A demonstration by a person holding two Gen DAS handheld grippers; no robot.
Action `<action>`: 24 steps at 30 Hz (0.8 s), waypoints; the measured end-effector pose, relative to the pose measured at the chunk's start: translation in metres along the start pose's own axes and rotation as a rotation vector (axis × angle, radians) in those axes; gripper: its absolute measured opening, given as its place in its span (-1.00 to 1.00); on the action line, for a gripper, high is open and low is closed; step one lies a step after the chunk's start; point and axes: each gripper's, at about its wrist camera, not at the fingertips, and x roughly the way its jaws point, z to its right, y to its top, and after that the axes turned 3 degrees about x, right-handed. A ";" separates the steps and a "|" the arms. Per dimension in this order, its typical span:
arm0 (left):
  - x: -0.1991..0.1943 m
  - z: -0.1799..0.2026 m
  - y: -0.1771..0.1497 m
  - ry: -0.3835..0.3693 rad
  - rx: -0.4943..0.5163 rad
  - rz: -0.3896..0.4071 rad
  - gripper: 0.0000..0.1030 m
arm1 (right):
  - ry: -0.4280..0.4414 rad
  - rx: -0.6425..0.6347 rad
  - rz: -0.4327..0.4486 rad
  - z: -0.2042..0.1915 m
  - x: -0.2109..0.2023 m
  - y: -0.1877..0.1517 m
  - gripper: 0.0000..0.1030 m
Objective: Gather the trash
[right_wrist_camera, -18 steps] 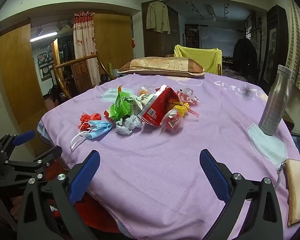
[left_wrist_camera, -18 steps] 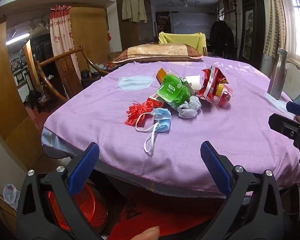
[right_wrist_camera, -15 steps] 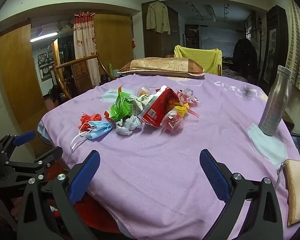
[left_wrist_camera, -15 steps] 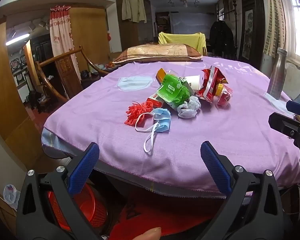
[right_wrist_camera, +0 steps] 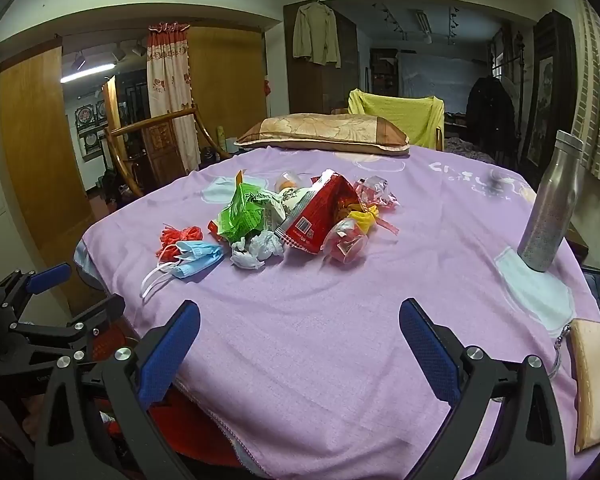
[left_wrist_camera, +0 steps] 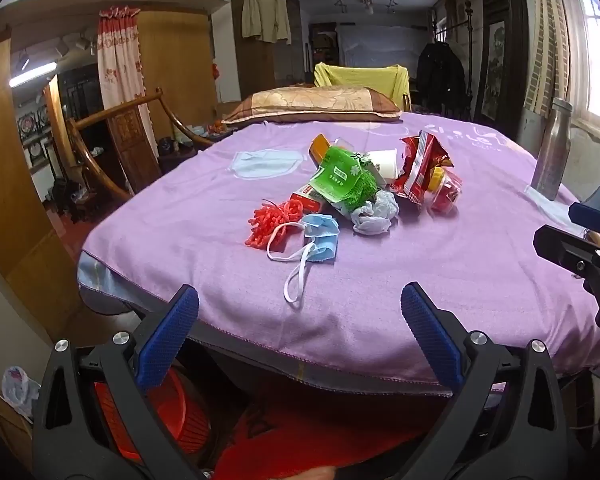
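Note:
A pile of trash lies mid-table on the purple cloth [left_wrist_camera: 440,264]: a blue face mask [left_wrist_camera: 318,238], red plastic bits [left_wrist_camera: 270,220], a green wrapper [left_wrist_camera: 342,178], a crumpled grey bag [left_wrist_camera: 374,214], a red snack bag [left_wrist_camera: 418,168] and a clear cup [left_wrist_camera: 446,196]. The same pile shows in the right wrist view, with the mask [right_wrist_camera: 194,260] and red snack bag [right_wrist_camera: 324,212]. My left gripper [left_wrist_camera: 300,322] is open and empty at the near table edge. My right gripper [right_wrist_camera: 300,328] is open and empty over the near cloth.
A red basket [left_wrist_camera: 172,412] sits on the floor below the table's near left edge. A steel bottle [right_wrist_camera: 550,204] stands at the table's right side. A cushion [right_wrist_camera: 324,134] lies at the far edge. A tan object [right_wrist_camera: 592,380] lies near right.

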 end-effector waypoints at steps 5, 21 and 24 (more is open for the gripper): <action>0.003 -0.005 -0.001 -0.032 -0.029 -0.016 0.88 | -0.001 -0.001 -0.002 0.000 0.001 -0.002 0.89; 0.002 0.002 -0.004 0.002 0.017 -0.028 0.88 | 0.000 0.011 0.000 0.006 0.003 -0.003 0.89; -0.002 0.003 -0.005 0.011 0.026 0.006 0.88 | -0.001 0.021 0.000 0.009 0.001 -0.005 0.89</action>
